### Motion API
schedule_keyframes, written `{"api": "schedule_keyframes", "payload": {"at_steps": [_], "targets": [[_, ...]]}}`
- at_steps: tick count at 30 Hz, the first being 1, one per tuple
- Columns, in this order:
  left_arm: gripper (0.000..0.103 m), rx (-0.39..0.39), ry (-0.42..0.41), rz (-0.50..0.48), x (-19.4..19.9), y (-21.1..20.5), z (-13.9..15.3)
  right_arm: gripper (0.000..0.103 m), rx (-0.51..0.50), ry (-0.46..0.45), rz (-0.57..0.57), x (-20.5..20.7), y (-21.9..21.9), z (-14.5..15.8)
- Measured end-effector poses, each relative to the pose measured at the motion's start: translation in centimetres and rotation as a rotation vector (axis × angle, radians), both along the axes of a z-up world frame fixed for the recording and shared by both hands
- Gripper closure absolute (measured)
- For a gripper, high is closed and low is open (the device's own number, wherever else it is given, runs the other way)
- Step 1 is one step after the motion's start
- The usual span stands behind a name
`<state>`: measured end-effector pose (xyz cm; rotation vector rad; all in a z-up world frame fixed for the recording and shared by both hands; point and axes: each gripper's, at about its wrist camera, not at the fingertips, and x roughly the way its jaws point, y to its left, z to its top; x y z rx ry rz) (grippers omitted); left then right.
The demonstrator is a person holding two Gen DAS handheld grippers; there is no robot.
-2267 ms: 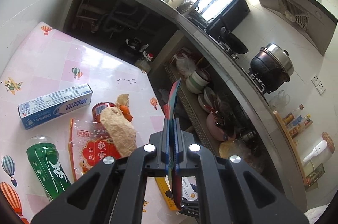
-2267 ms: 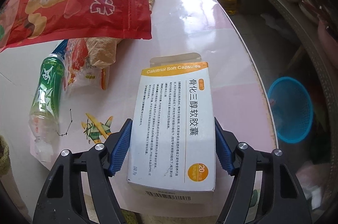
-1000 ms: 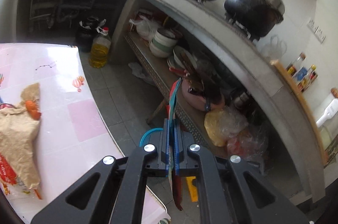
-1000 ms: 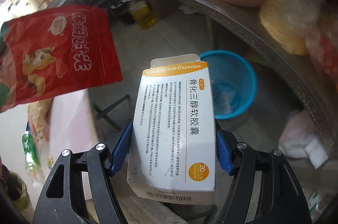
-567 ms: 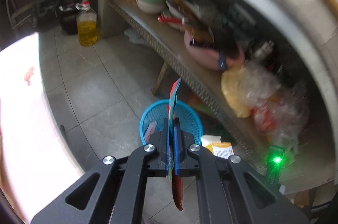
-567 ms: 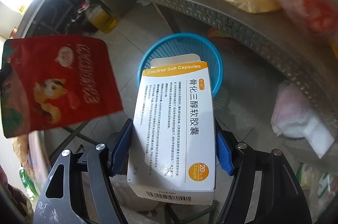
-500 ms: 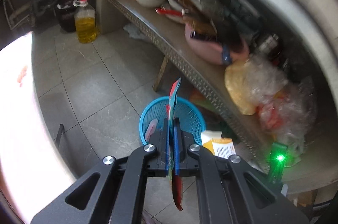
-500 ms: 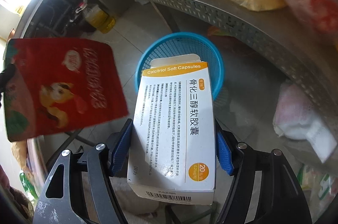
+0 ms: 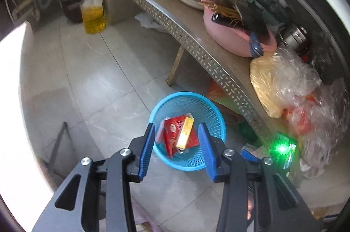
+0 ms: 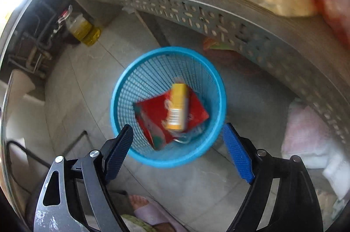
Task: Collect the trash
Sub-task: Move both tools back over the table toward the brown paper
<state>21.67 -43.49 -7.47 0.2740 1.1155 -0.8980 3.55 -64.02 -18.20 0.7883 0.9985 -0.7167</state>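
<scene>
A blue mesh trash basket (image 9: 210, 109) (image 10: 122, 87) stands on the grey tile floor below both grippers. Inside it lie a red snack pouch (image 9: 171, 135) (image 10: 153, 114) and the orange-and-white medicine box (image 9: 185, 131) (image 10: 177, 109), which rests on the pouch. My left gripper (image 9: 176, 140) is open and empty above the basket. My right gripper (image 10: 178, 142) is wide open and empty above the basket's near rim.
A perforated metal shelf (image 9: 196, 44) (image 10: 196, 13) with bowls, a pink basin (image 9: 229, 35) and plastic bags (image 9: 284, 81) runs right of the basket. A yellow oil bottle (image 9: 93, 13) (image 10: 84, 32) stands on the floor farther off. The table edge (image 9: 13, 100) is at left.
Both grippers moved from the table to above the basket, then opened. The red pouch and the medicine box dropped into the basket.
</scene>
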Motion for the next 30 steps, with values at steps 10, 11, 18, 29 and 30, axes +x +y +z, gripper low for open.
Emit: {"api": "schedule_keyframes", "payload": {"at_steps": [10, 11, 18, 29, 30], "targets": [[0.043, -0.117, -0.106, -0.026, -3.6, 8.5, 7.7, 0.023, -0.052, 0.006, 0.147, -3.0, 5.9, 3.8], [0.04, -0.12, -0.115, -0.02, -4.0, 9.6, 8.3, 0.023, -0.064, -0.005, 0.166, -3.2, 6.5, 4.6], [0.033, -0.144, -0.194, 0.117, -5.5, 18.0, 10.5, 0.019, -0.151, -0.102, 0.271, -2.5, 9.6, 10.3], [0.033, -0.149, -0.2, 0.305, -4.9, 28.8, 11.0, 0.008, -0.322, -0.188, 0.474, 1.1, 15.9, 17.4], [0.033, -0.147, -0.21, 0.312, -5.0, 29.5, 11.1, 0.008, -0.344, -0.188, 0.486, 1.3, 16.5, 17.8]]}}
